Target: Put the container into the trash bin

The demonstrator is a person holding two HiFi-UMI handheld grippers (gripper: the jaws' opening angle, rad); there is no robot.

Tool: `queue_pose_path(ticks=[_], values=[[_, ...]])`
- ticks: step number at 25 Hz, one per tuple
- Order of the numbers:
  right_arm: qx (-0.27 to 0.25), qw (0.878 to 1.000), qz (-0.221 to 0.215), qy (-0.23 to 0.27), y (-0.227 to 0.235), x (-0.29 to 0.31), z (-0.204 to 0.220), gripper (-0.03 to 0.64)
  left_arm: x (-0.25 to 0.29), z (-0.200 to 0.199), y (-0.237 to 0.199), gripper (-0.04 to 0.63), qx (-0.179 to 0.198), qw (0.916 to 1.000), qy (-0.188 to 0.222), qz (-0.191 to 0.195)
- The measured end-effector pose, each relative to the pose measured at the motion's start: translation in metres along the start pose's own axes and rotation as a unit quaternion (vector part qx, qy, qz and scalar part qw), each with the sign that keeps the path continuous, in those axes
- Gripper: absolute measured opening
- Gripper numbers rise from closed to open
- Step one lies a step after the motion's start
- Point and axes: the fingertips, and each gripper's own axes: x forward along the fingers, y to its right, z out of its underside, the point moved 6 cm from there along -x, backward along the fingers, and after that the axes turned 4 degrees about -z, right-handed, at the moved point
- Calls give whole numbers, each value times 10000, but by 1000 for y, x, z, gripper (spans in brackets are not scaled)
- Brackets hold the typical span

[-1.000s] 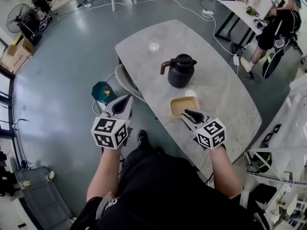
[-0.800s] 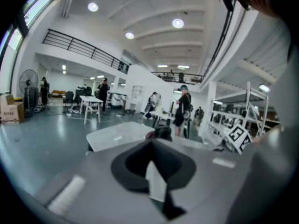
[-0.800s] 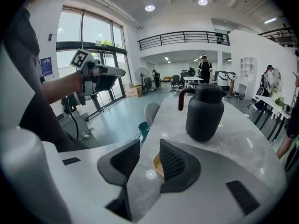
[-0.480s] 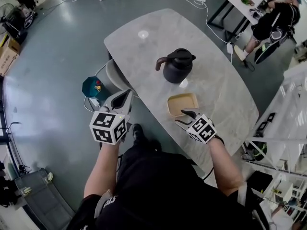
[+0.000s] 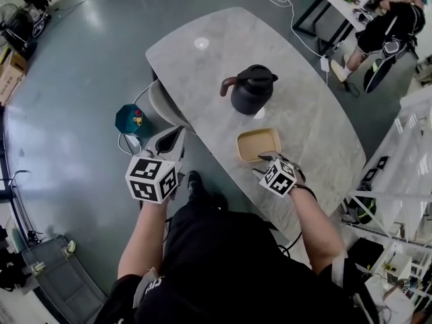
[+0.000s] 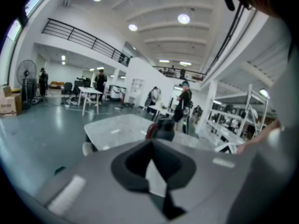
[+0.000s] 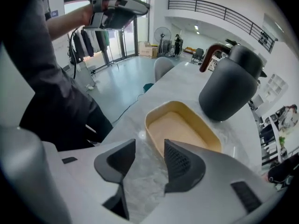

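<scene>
A shallow tan container [image 5: 258,144] lies empty on the marble table [image 5: 202,66], in front of a black kettle [image 5: 253,90]. My right gripper [image 5: 266,157] points steeply down just short of the container's near end. In the right gripper view this gripper [image 7: 149,158] is open. The container [image 7: 180,127] sits just beyond the pads, its near corner behind the right pad, untouched. My left gripper [image 5: 174,135] hovers off the table's left edge, over the floor, shut and empty [image 6: 150,146]. A small teal trash bin [image 5: 130,120] stands on the floor to its left.
A grey chair [image 5: 164,106] is tucked at the table's left edge, between bin and table. The kettle [image 7: 229,85] stands close behind the container. A person [image 5: 391,32] stands by another table at the far right. Cables run over the floor beyond.
My right gripper has dropped toward the table and tipped downward at the container's near end, and its jaws have spread apart. The left gripper has sunk slightly.
</scene>
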Motion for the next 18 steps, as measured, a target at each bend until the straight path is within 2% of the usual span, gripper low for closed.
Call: queue_pose_path(ticks=[6,11,18], values=[[-320,9963,666,-439,5,16,11,126,-21,5,-4,8,-23,9998,20,-171],[-772,9900,966,-679,0,22,14,23,-45,15,-4,8,-110,9990,82,-419],[-833,9906,1077,-126,-9,0,-12,8,-92,33,-3,8,-290,9959,197,-832]])
